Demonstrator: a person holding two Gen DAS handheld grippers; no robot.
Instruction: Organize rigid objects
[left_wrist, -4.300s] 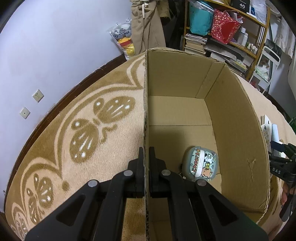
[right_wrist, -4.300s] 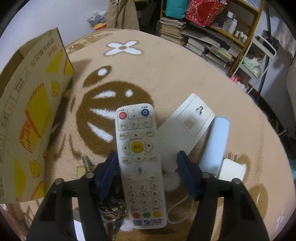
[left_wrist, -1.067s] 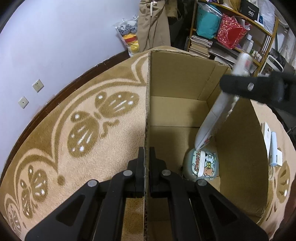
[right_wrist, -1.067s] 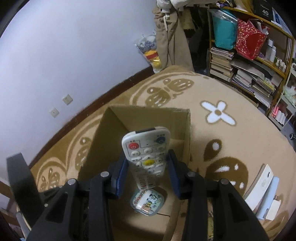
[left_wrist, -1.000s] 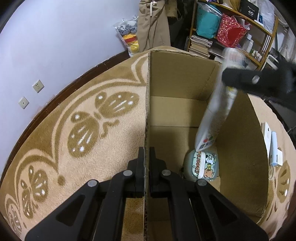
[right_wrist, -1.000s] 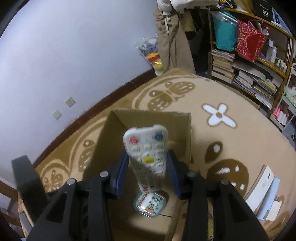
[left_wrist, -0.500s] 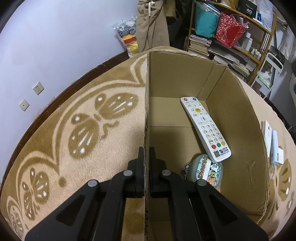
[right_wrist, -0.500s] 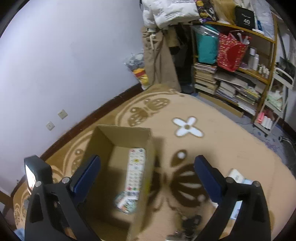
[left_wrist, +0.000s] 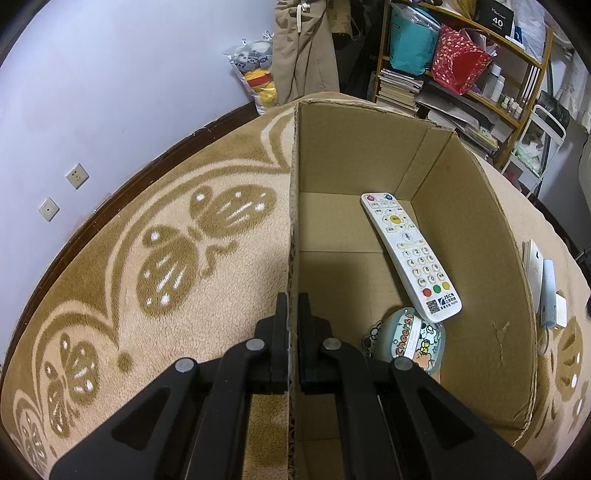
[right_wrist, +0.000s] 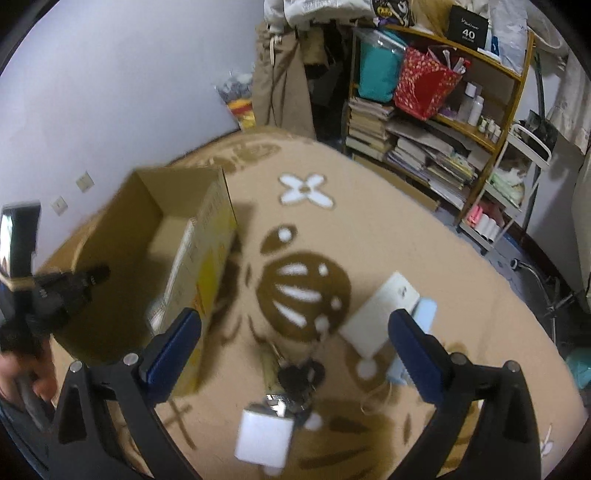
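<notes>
Left gripper (left_wrist: 292, 314) pinched shut on the box wall (left_wrist: 293, 221). Right gripper (right_wrist: 295, 328), just opened wide and empty, hung right over the keys (right_wrist: 295, 376).

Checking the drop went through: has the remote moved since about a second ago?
Yes. The remote, then held upright over the box, now lies inside it, one end on the cartoon case.

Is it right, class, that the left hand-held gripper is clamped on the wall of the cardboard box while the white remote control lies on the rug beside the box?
Not quite. The left hand-held gripper is indeed clamped on the wall of the cardboard box, but the white remote control lies inside the box, its lower end resting over the cartoon-printed case, not on the rug. The left wrist view shows this.
</notes>
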